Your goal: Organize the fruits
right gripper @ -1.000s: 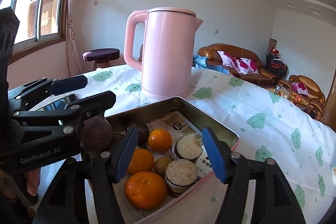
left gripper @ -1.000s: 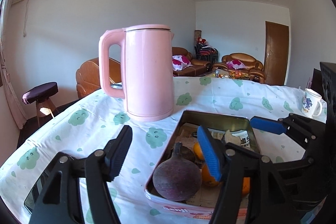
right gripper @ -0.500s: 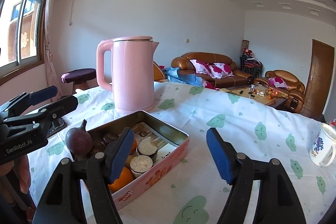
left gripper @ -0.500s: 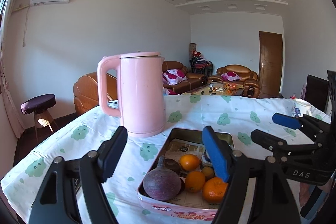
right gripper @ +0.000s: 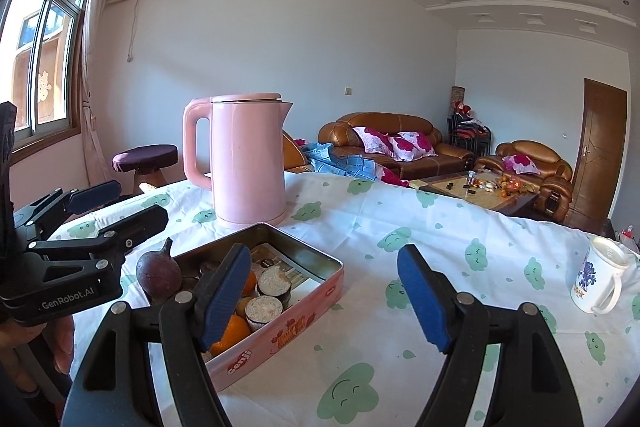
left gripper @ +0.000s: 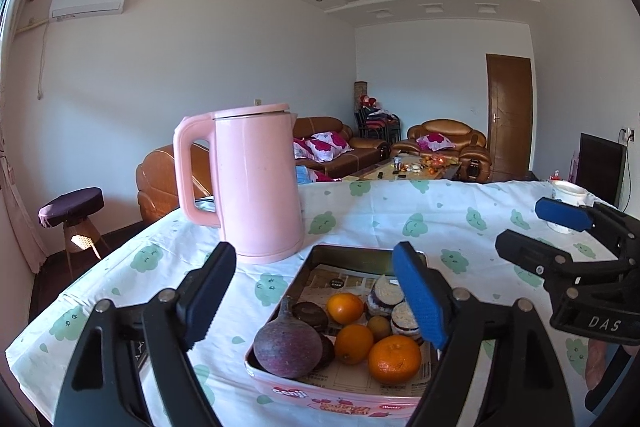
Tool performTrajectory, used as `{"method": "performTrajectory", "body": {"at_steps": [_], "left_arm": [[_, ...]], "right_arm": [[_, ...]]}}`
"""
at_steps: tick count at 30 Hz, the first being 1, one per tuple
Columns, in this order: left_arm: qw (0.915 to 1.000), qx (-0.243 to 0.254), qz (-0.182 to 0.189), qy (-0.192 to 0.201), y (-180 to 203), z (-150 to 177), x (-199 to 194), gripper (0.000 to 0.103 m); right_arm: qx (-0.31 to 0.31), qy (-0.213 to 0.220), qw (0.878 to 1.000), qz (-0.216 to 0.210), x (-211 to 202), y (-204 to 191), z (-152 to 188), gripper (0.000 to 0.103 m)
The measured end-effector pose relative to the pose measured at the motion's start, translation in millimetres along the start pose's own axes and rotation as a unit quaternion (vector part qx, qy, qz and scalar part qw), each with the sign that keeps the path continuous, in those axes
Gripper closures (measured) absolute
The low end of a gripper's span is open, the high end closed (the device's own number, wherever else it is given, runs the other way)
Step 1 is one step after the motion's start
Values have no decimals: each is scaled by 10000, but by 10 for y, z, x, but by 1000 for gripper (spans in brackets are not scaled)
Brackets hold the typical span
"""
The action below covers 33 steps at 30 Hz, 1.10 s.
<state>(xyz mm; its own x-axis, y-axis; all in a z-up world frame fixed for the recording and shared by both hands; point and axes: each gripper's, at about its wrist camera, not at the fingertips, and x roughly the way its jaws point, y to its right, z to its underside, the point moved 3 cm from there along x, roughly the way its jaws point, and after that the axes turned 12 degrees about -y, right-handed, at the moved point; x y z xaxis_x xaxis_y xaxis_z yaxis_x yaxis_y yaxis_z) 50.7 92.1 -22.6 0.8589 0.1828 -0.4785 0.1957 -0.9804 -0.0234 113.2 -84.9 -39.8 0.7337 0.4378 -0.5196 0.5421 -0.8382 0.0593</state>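
Observation:
A pink tin tray (left gripper: 332, 397) (right gripper: 280, 335) on the tablecloth holds a dark purple fruit (left gripper: 287, 345) (right gripper: 158, 273), several oranges (left gripper: 394, 359), a small brown fruit and two cut sugarcane pieces (right gripper: 264, 309). My left gripper (left gripper: 316, 295) is open and empty, raised above the tray's near left side; it also shows in the right wrist view (right gripper: 120, 207). My right gripper (right gripper: 324, 295) is open and empty, raised at the tray's right; it also shows in the left wrist view (left gripper: 540, 231).
A tall pink kettle (left gripper: 252, 183) (right gripper: 246, 159) stands just behind the tray. A white mug (right gripper: 600, 279) (left gripper: 568, 195) sits at the far right of the table. Sofas, a stool and a low table lie beyond the table edge.
Both grippers have pulled back and up from the tray, so the tray and fruits look smaller and lower. Both stay open and empty.

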Motion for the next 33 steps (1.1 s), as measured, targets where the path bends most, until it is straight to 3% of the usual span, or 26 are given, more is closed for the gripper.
{"method": "performTrajectory", "body": {"at_steps": [14,19,33], "left_arm": [[10000,84,-1,20,66,-26,-24,16],[9999,114,-46,74,90,-22,-54,7],[9998,132,-136,115,110,-34,-106,0]], "right_arm": [[51,50,10000,64,-61,38,42,25],[73,54,9999,69,-81,55,53,25],[113,74,9999,90,-110,90,65,25]]}}
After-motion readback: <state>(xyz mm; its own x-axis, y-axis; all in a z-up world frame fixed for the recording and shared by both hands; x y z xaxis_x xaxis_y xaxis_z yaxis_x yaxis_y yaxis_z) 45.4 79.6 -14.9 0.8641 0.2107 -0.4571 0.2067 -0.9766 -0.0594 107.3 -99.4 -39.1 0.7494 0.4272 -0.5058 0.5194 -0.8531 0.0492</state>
